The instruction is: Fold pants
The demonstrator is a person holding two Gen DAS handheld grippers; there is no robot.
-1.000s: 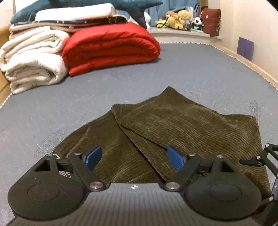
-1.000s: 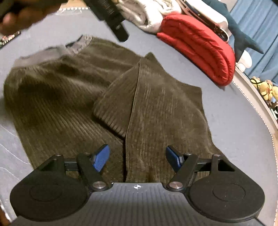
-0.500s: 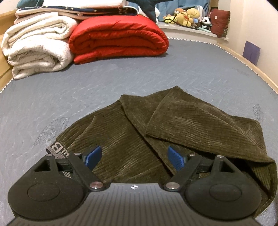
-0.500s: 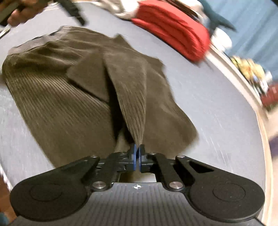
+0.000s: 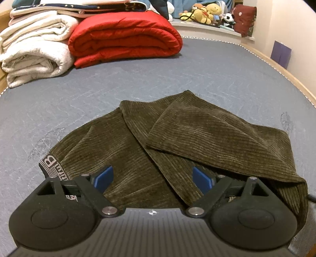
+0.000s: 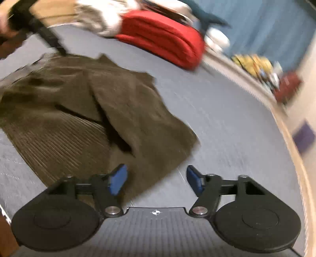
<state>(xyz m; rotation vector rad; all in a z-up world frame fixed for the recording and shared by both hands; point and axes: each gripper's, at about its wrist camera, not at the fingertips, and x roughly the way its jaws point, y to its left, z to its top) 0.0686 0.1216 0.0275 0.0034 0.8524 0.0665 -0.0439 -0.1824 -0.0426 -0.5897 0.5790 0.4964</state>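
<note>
Dark olive corduroy pants [image 5: 177, 138] lie partly folded on the grey-blue mattress [image 5: 217, 79], with a leg laid back over the body and the waistband label [image 5: 49, 164] at the left. My left gripper [image 5: 153, 179] is open and empty, low over the waist end. In the blurred right wrist view the pants [image 6: 118, 110] lie ahead to the left. My right gripper [image 6: 156, 179] is open and empty above the folded edge. The left gripper's body [image 6: 45, 37] shows at the far end of the pants.
A folded red duvet [image 5: 126, 37] and white blankets [image 5: 33, 51] are stacked at the far left of the mattress. Plush toys [image 5: 207, 13] sit on a ledge behind. The wooden bed rim [image 5: 292, 77] runs along the right side.
My right gripper shut on the folded pant edge half a second ago, and has now let go and opened, moving back to the right. The left gripper has stayed open over the waist end.
</note>
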